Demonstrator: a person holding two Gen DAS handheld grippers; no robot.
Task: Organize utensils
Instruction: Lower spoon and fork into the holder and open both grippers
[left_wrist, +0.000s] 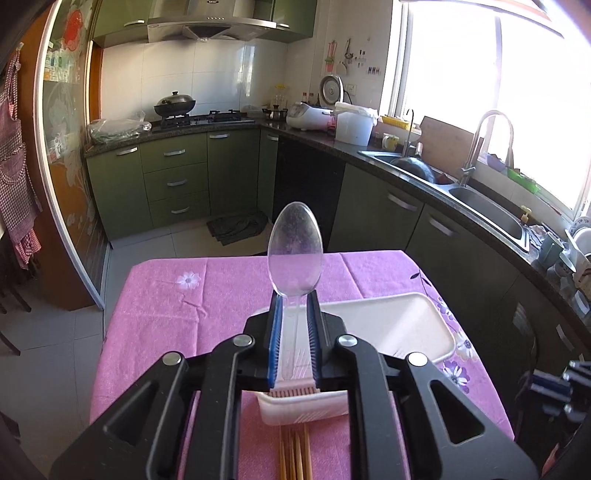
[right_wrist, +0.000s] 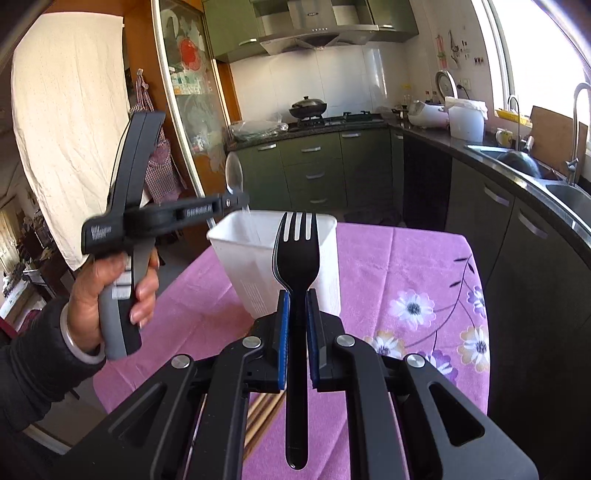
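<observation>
Utensils mid-sort: left gripper (left_wrist: 294, 314) fingers clamped on clear spoon (left_wrist: 295, 251) above white holder (right_wrist: 273, 258) on surface; right gripper (right_wrist: 296, 314) fingers clamped on black fork (right_wrist: 296, 258) (apparently second utensil behind). Next likely: lower spoon handle-first into holder. Chopsticks (left_wrist: 295, 454) waited.

A clear plastic spoon (left_wrist: 295, 251) stands upright, handle pinched between the left fingers (left_wrist: 275, 339), bowl above their tips. A black plastic fork (right_wrist: 296, 258) stands likewise between the right fingers (right_wrist: 282, 332), tines up, with a second dark utensil just behind it.
</observation>
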